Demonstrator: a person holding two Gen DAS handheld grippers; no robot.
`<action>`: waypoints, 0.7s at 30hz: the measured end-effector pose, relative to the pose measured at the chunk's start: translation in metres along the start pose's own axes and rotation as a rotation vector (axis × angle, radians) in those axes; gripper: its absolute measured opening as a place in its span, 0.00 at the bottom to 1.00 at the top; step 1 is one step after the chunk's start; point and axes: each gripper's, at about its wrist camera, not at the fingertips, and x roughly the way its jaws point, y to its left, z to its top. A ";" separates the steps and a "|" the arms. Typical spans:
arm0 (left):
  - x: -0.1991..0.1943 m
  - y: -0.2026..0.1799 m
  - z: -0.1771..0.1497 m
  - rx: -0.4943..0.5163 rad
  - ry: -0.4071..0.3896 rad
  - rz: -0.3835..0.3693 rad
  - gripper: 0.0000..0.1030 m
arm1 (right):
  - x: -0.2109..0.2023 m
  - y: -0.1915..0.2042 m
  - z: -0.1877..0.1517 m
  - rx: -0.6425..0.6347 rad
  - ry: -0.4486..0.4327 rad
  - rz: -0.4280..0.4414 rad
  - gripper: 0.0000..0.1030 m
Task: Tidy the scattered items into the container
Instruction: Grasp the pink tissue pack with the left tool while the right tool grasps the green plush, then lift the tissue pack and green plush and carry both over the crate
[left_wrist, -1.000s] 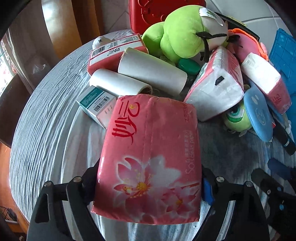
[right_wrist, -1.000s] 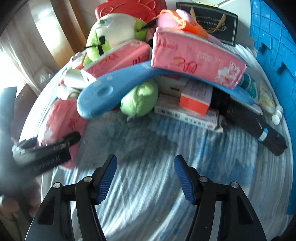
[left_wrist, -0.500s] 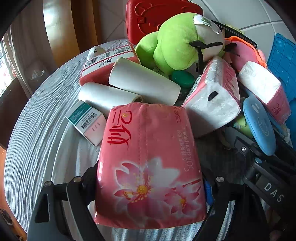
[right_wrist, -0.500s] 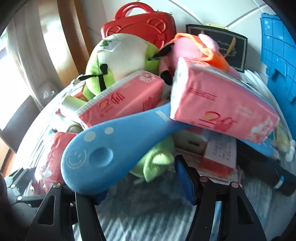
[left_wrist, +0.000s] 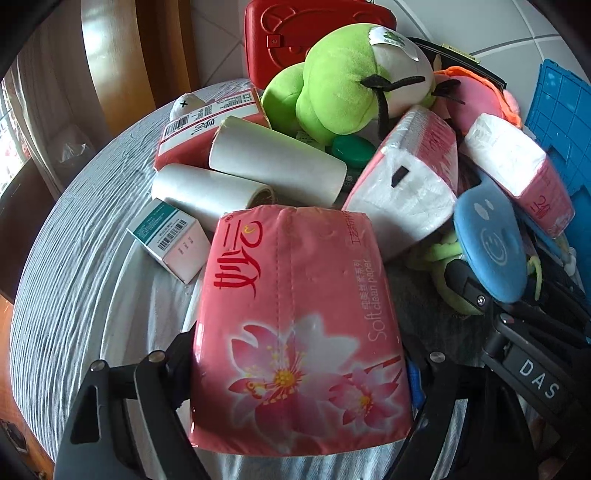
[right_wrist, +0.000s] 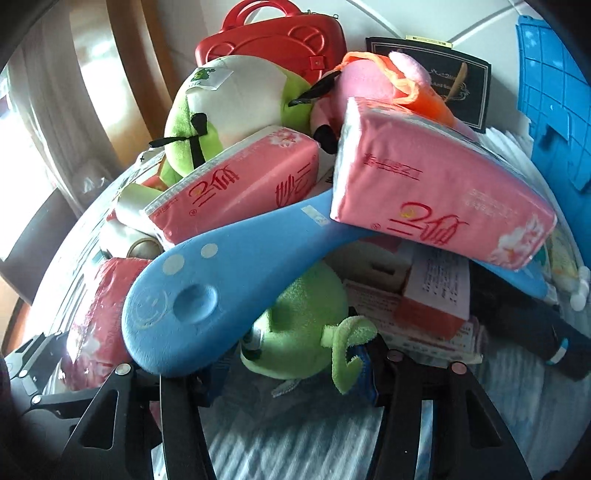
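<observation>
Left gripper (left_wrist: 295, 369) clamped on the sides of the tissue pack (left_wrist: 295, 332), held flat just off the cloth, at 6 o'clock from the pile; right gripper (right_wrist: 288, 365) jaws have just been closing around the small green plush (right_wrist: 295, 325), tucked under the blue paddle (right_wrist: 207, 291); contact unclear; blue crate (right_wrist: 554, 110), probably the container, at 2 o'clock.

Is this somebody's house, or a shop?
Probably a home. A round table with a striped grey cloth is piled with a green plush frog, pink tissue packs and a red toy suitcase, on a white tiled floor.
</observation>
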 end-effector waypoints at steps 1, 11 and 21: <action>-0.002 -0.001 -0.004 0.001 0.002 -0.003 0.82 | -0.004 -0.001 -0.004 0.004 0.004 0.001 0.53; -0.038 -0.017 -0.041 -0.035 -0.009 -0.002 0.81 | -0.045 -0.022 -0.039 -0.011 0.019 0.000 0.53; -0.099 -0.030 -0.044 0.020 -0.093 -0.038 0.81 | -0.114 -0.022 -0.048 -0.005 -0.073 -0.051 0.53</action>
